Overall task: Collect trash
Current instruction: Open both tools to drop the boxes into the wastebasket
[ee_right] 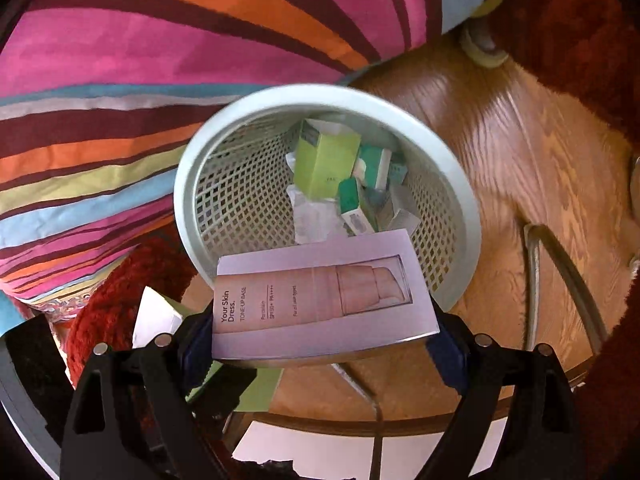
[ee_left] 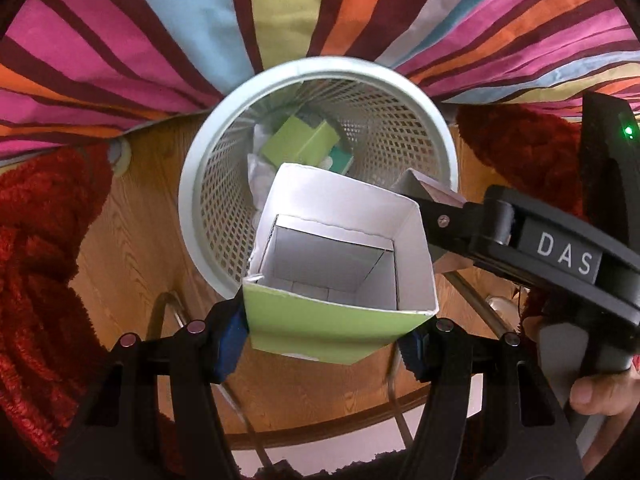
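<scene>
My left gripper (ee_left: 326, 344) is shut on an open green box (ee_left: 320, 332) with a white inside, held over the near rim of a white mesh wastebasket (ee_left: 200, 184). My right gripper (ee_right: 320, 344) is shut on a pale lilac cosmetics box (ee_right: 324, 300) printed "Your Skin Dress", held over the near rim of the same basket (ee_right: 188, 168). In the left wrist view the right gripper (ee_left: 444, 220) comes in from the right beside the green box. The basket holds a green box (ee_right: 324, 160), teal boxes and crumpled paper.
The basket stands on a wooden floor (ee_right: 500, 160) against a striped bedspread (ee_left: 120, 40). A red shaggy rug (ee_left: 36, 240) lies on both sides. A round wooden table edge (ee_right: 360, 424) with metal legs is below the grippers.
</scene>
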Action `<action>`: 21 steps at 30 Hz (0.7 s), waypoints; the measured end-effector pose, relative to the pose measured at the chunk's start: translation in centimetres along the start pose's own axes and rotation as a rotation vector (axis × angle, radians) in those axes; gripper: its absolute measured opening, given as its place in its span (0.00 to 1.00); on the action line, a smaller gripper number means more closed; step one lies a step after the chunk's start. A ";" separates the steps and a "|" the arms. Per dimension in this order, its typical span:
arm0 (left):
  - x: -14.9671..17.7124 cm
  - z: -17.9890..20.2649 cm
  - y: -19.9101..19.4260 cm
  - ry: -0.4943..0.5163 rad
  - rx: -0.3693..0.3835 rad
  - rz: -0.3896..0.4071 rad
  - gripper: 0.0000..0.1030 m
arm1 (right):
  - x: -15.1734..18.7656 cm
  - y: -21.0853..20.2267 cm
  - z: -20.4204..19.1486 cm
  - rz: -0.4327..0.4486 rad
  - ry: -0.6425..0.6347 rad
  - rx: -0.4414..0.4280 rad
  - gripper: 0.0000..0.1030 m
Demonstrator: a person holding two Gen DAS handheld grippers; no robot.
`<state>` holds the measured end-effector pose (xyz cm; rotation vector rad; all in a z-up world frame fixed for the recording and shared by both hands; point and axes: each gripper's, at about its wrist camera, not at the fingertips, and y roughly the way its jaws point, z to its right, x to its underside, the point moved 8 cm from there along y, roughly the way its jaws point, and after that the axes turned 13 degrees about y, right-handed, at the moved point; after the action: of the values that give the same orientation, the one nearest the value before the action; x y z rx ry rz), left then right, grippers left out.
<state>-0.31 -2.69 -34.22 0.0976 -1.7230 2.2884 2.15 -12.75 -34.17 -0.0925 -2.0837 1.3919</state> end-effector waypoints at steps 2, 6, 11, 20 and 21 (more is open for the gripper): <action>0.1 -0.2 0.3 -0.013 0.001 -0.016 0.61 | 0.0 0.4 -0.1 -0.011 0.009 -0.004 0.85; 0.4 -0.4 1.1 -0.034 0.017 -0.054 0.80 | 0.1 0.9 -0.1 -0.018 -0.005 0.011 0.93; 0.4 -0.6 1.1 -0.045 0.015 -0.052 0.82 | 0.0 0.4 -0.2 0.021 -0.037 0.046 0.93; 0.0 -1.4 -0.5 -0.077 0.006 0.021 0.82 | 0.2 -1.5 -1.4 0.093 -0.112 0.063 0.93; -0.1 -1.5 -0.9 -0.077 0.000 0.040 0.82 | 0.3 -2.1 -1.7 0.113 -0.131 0.058 0.93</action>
<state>0.14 -1.02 -33.83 0.1543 -1.7779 2.3416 3.39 -12.15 -31.81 -0.0989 -2.1715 1.5631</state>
